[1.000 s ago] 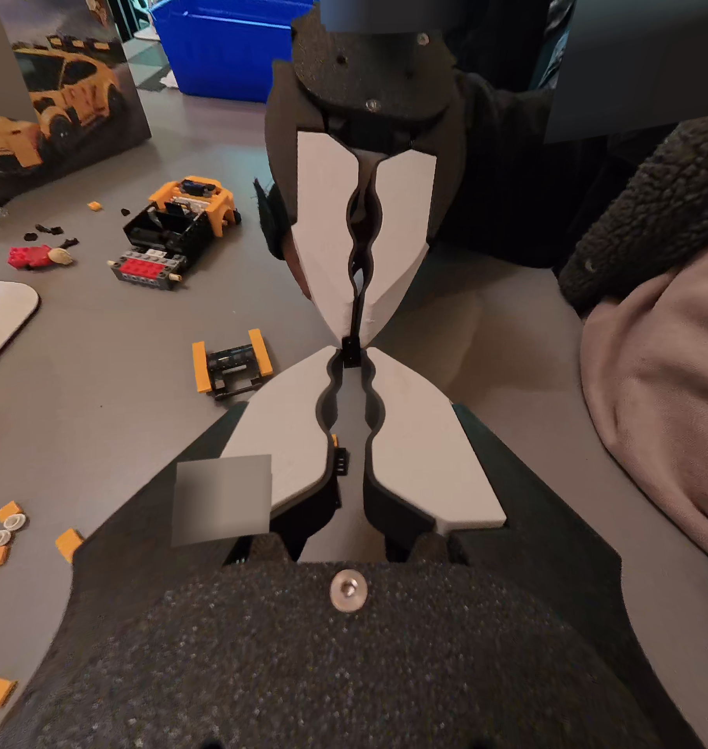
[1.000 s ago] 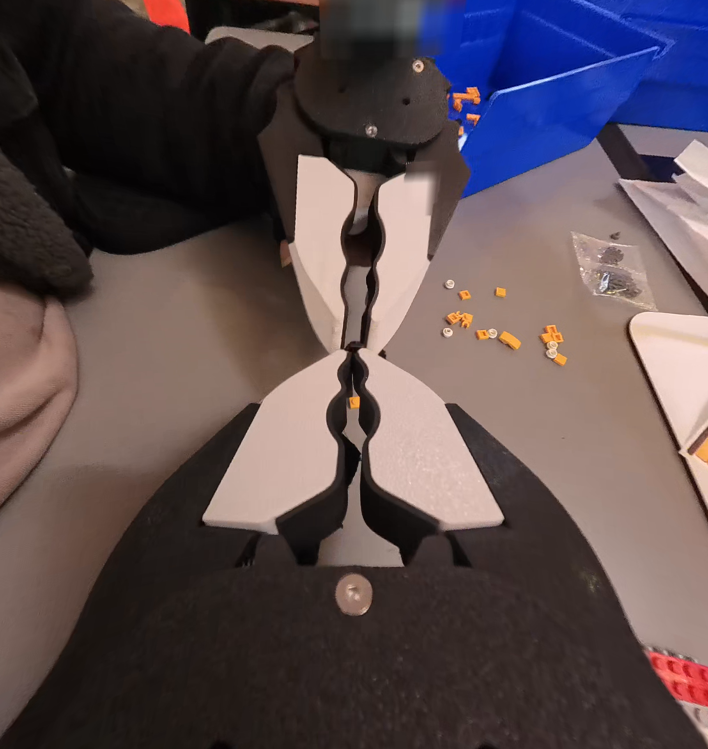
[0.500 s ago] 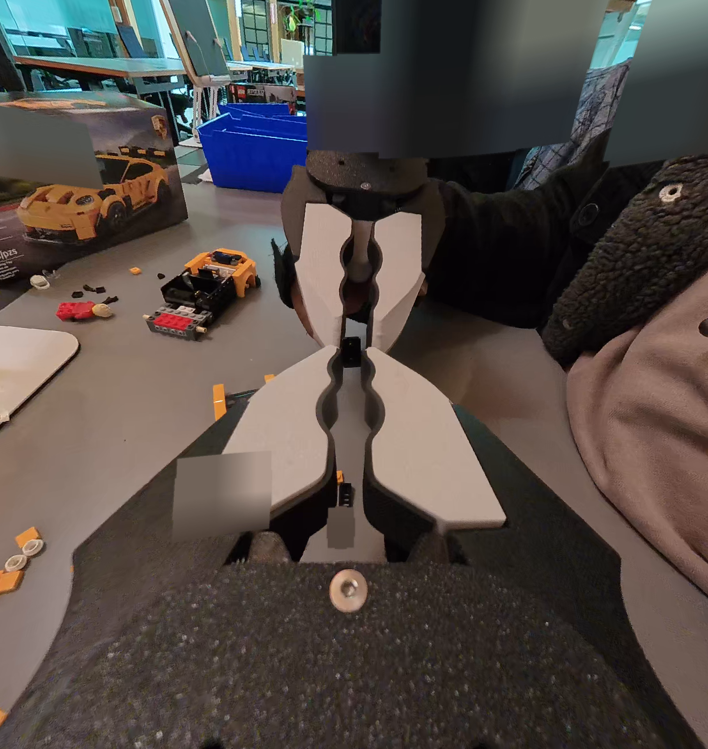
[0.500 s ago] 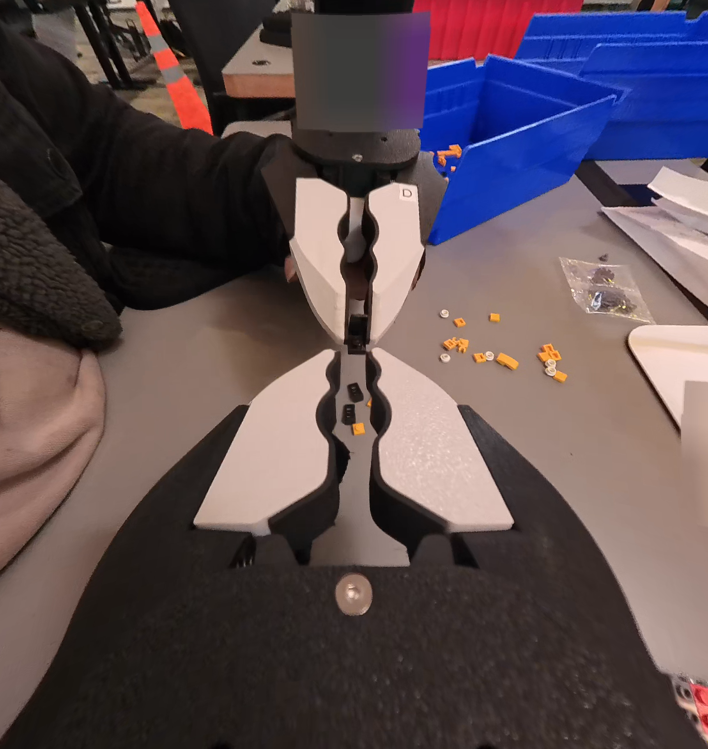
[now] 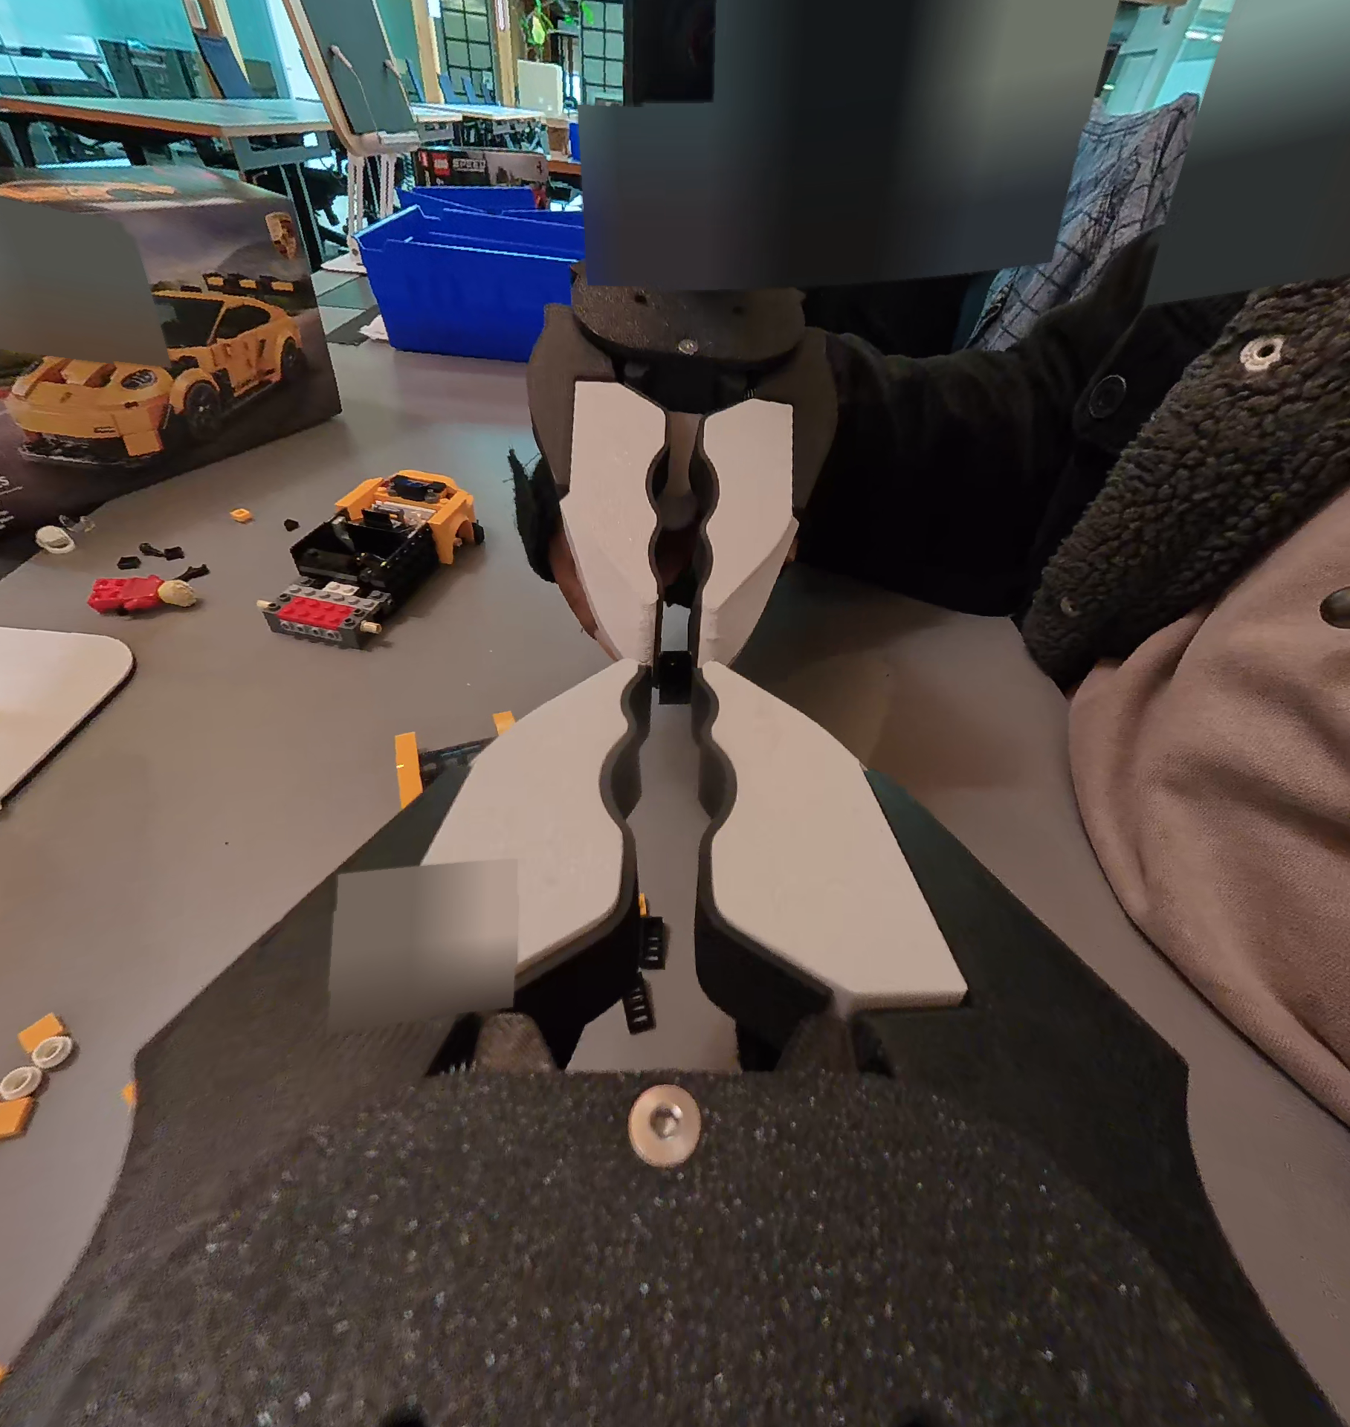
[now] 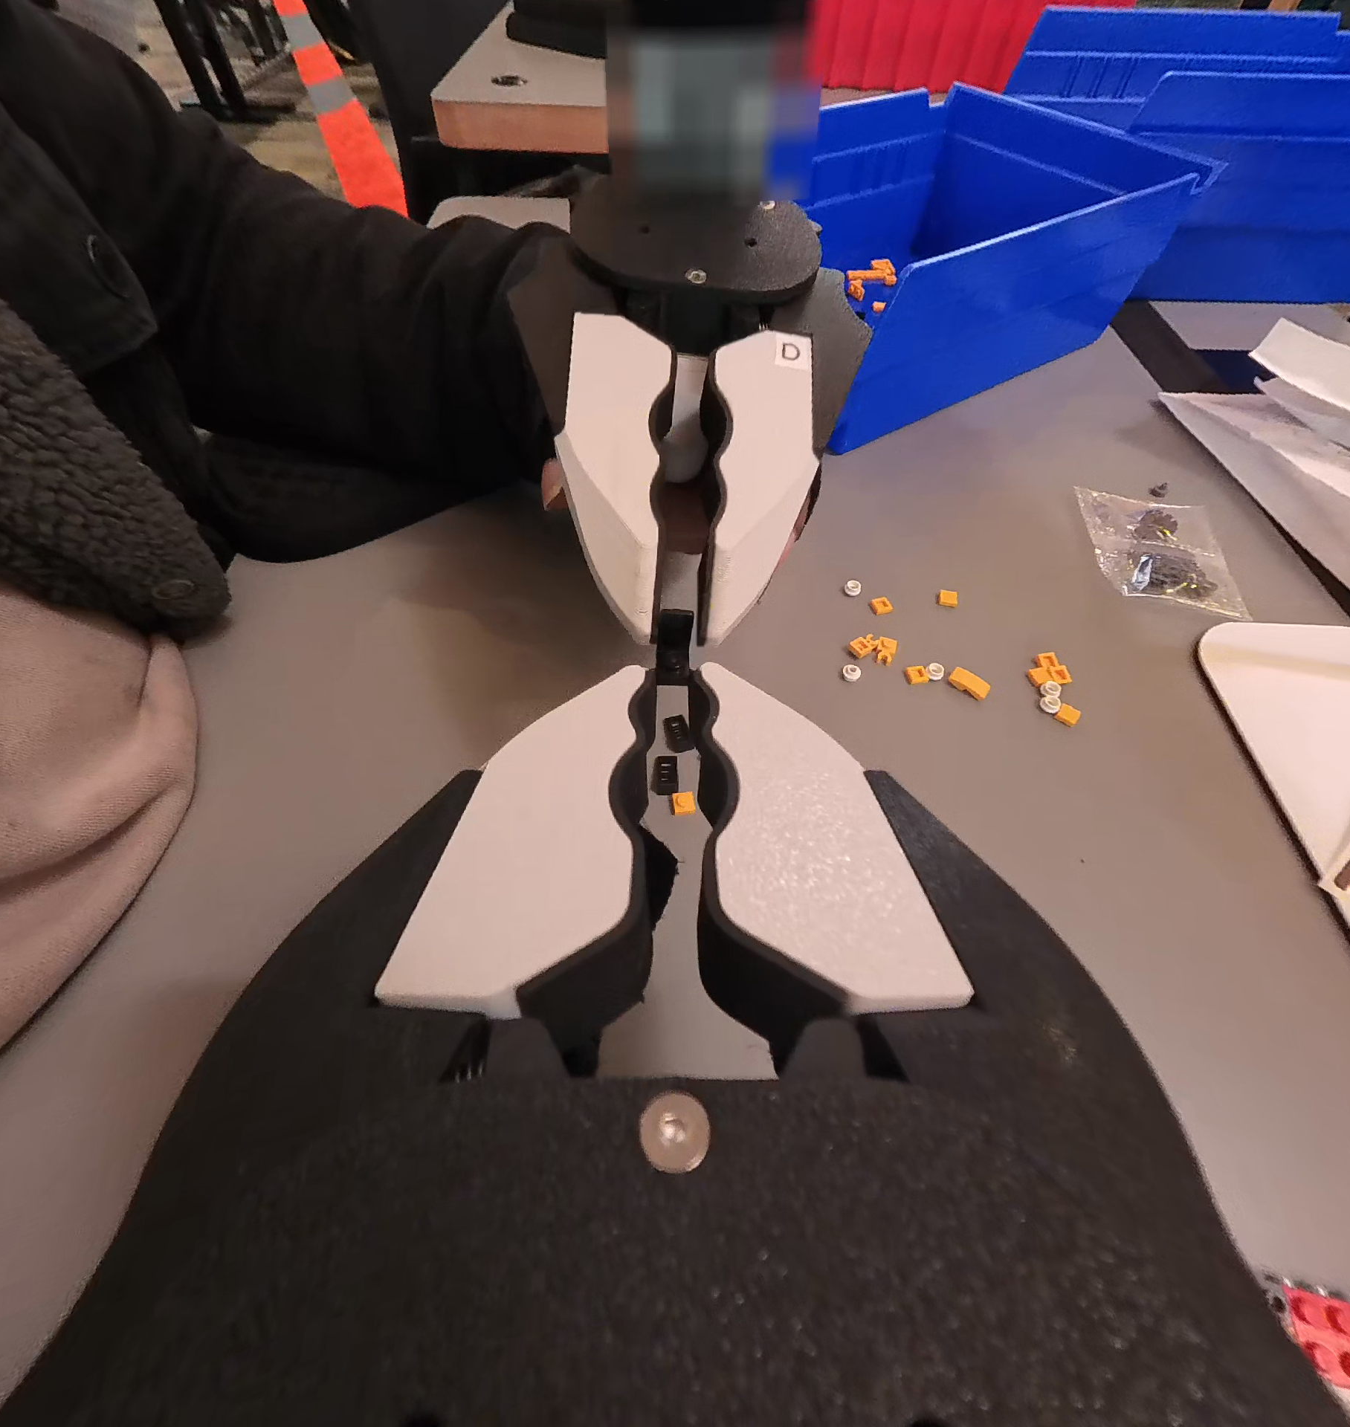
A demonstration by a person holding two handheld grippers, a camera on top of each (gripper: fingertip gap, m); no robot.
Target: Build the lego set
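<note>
My two grippers face each other tip to tip above the grey table. My left gripper is shut on a small black Lego piece. In the right wrist view that piece sticks out of the left gripper's tips. My right gripper is slightly open, and its tips flank the near end of the piece. The partly built yellow and black car lies to the left. A small black assembly with orange sides is half hidden behind my left gripper's finger.
Two black grille pieces and an orange tile lie under my right gripper. Loose orange and white pieces, a parts bag, white trays, blue bins and the set box surround us. A person's sleeves lie close by. The tips of both grippers are at nearly the same place. From either gripper's tips it is about 10 cm to the orange tile.
My right gripper has opened from nearly shut. My left gripper keeps hold of the black piece. Both views now point higher and show more of the room.
</note>
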